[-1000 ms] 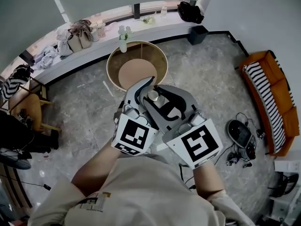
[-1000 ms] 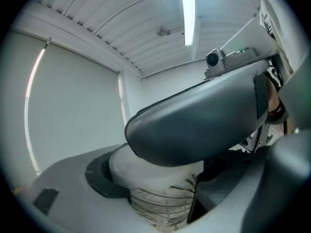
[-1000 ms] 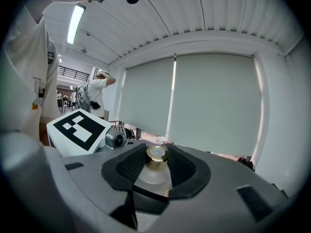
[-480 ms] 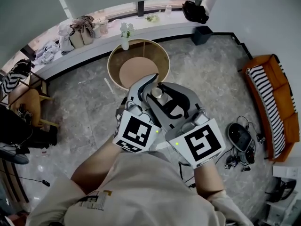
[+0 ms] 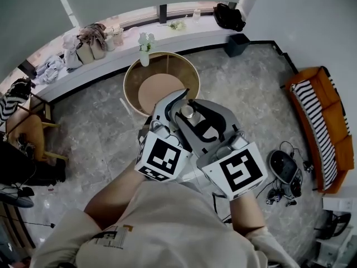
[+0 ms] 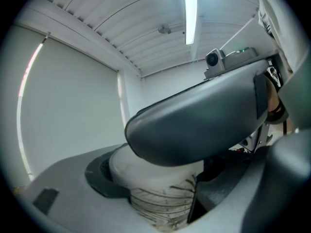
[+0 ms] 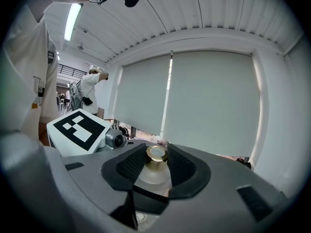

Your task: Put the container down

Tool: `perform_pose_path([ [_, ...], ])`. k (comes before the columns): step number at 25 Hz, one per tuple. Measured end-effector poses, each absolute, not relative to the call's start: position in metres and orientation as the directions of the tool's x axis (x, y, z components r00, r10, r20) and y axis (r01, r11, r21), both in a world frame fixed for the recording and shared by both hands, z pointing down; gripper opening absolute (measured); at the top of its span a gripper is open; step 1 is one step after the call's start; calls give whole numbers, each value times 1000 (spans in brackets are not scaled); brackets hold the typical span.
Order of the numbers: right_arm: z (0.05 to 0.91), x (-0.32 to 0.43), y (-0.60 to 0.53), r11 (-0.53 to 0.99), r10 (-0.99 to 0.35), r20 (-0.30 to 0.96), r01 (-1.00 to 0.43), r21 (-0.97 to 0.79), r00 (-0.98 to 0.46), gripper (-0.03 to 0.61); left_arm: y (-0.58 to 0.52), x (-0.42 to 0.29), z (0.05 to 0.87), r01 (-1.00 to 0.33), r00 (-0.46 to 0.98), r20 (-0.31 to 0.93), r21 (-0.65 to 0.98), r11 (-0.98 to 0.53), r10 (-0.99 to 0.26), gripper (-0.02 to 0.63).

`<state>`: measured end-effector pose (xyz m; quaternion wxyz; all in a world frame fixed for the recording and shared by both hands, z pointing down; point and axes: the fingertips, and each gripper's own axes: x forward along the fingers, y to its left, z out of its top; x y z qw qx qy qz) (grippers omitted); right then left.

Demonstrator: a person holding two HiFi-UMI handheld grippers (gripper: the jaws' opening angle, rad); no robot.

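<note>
Left claw point(image 6: 163, 183): clamped on the frosted container point(image 5: 187, 111)
Right claw point(image 7: 156, 171): closed round the same container's shoulder
Container: long axis upright, gold cap point(image 7: 156, 153) pointing up
Place: held aloft by the round counter's point(image 5: 129, 74) near edge
</note>
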<state>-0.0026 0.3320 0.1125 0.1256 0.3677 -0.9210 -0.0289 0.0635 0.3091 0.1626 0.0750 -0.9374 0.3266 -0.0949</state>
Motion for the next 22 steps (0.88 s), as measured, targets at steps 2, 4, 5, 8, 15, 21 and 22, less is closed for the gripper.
perform_pose_path([
  [2,113,-5,315,728,-684,213,-671,140,-698,138,292,61,163,-596,769,134,-201,-777,-625,365],
  [4,112,-9,296,729,-682,215,-670,136,-699,139,274,57,162,-596,769,137,-199,-778,-624,365],
  [5,112,-11,287,730,-682,216,-670,136,-699,139,265,55,162,-596,769,137,-198,-778,-624,365],
  [8,115,-22,257,733,-678,223,-667,134,-700,140,235,44,165,-597,769,140,-190,-779,-624,365],
  [15,117,-44,181,728,-679,245,-676,112,-692,140,161,23,168,-591,774,156,-168,-789,-613,365],
  [21,113,-63,106,705,-700,259,-702,98,-666,138,90,4,164,-562,797,160,-157,-812,-583,365],
  [22,114,-65,93,701,-703,263,-707,96,-661,139,77,2,165,-557,801,160,-154,-816,-577,365],
])
